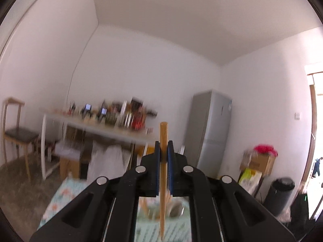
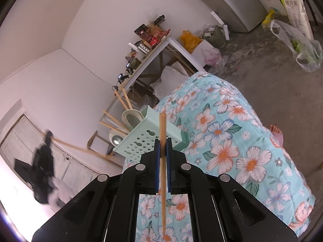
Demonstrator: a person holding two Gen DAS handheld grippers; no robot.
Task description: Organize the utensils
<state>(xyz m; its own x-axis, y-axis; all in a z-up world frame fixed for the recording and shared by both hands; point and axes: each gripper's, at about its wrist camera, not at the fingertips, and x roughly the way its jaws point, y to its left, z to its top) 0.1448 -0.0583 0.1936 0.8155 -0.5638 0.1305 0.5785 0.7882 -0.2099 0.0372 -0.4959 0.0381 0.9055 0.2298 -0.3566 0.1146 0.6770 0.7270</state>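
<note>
In the left wrist view my left gripper (image 1: 164, 147) is shut on a wooden chopstick (image 1: 163, 133) that stands upright between the blue pads, raised and facing the room. Blurred below it are the holder (image 1: 161, 207) and the floral cloth (image 1: 60, 197). In the right wrist view my right gripper (image 2: 163, 144) is shut on a second wooden chopstick (image 2: 162, 127), just in front of the mint-green utensil holder (image 2: 145, 141). The holder carries several chopsticks (image 2: 123, 99), a pale ladle (image 2: 131, 116) and a metal spoon (image 2: 116, 139). The left gripper (image 2: 43, 161) shows as a dark blur at the left.
The table under the floral cloth (image 2: 232, 141) drops off at the right, where a person's bare foot (image 2: 276, 134) stands on the floor. Behind are a cluttered white side table (image 2: 153, 46), a grey fridge (image 1: 210, 129), a chair (image 1: 16, 135), bags and boxes.
</note>
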